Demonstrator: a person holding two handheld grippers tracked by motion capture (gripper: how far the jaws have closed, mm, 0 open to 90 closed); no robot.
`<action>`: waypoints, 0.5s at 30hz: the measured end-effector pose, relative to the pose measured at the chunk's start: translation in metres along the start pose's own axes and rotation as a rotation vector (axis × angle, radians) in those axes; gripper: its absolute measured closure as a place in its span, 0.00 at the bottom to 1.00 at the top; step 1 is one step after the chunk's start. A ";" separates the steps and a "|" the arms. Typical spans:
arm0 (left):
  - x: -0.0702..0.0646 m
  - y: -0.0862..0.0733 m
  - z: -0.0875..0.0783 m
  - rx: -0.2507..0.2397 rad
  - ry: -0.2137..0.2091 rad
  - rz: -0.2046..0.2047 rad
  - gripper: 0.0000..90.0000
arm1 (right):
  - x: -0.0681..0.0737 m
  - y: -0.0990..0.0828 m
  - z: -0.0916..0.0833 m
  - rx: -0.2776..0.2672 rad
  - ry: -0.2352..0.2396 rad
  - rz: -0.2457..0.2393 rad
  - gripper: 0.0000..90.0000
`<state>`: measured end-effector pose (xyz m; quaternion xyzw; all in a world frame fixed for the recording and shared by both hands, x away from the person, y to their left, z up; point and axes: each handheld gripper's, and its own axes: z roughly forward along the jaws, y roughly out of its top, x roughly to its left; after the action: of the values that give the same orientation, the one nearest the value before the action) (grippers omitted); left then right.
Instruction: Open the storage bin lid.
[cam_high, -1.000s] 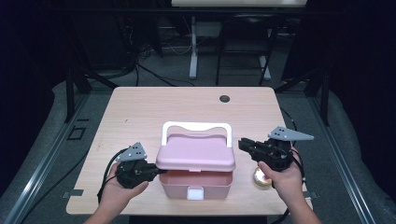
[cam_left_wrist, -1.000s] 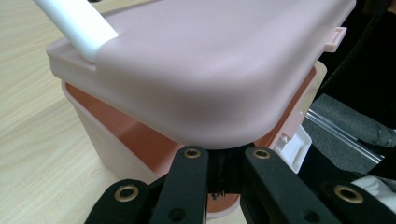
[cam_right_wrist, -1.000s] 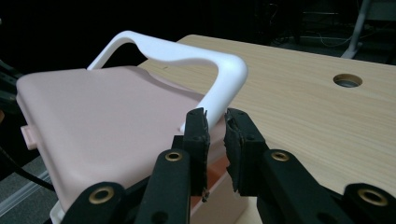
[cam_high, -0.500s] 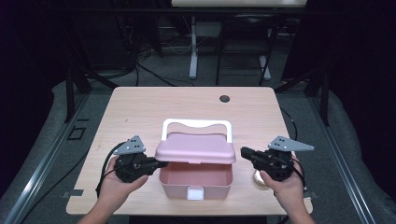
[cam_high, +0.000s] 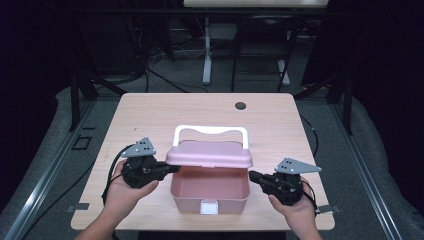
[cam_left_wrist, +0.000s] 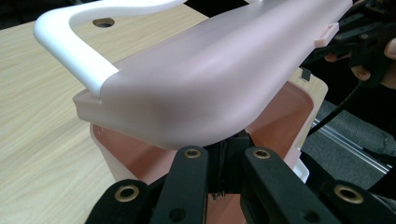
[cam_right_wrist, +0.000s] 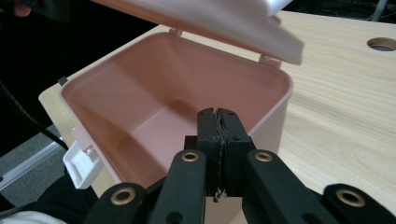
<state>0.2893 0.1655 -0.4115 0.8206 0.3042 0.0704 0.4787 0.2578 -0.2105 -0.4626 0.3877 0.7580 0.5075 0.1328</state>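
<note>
Lid (cam_high: 210, 154) is up higher than a second ago, lifted off the pink box (cam_high: 210, 192) near the counter's (cam_high: 150, 112) front edge. Left gripper (cam_high: 172, 168) has its jaws pressed together under the lid's left edge, propping it. Right gripper (cam_high: 252, 175) dropped lower beside the box, jaws just closed on nothing.

The tabletop (cam_high: 150, 115) is lit evenly from above in the high view, while the room from nine through twelve to three o'clock is left nearly black. Only soft shadows are cast beneath the pink box (cam_high: 210, 187). In the left gripper view the lid (cam_left_wrist: 210, 88) is rendered milky and slightly blurred, and the jaws at six o'clock are softened. Mild glare is seen on the white handle (cam_left_wrist: 70, 51). In the right gripper view, the far edges are defocused.
</note>
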 end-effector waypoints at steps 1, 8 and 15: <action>0.000 0.001 0.000 -0.005 0.002 0.001 1.00 | 0.001 0.000 0.001 0.003 0.002 -0.002 0.98; 0.002 0.003 0.000 -0.017 0.000 -0.006 1.00 | 0.010 -0.006 0.009 0.028 0.031 -0.014 0.98; 0.004 0.006 -0.001 -0.011 0.005 -0.002 1.00 | 0.015 -0.011 0.015 0.051 0.045 -0.026 0.99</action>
<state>0.2947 0.1658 -0.4063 0.8174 0.3056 0.0738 0.4826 0.2517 -0.1914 -0.4761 0.3697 0.7783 0.4949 0.1123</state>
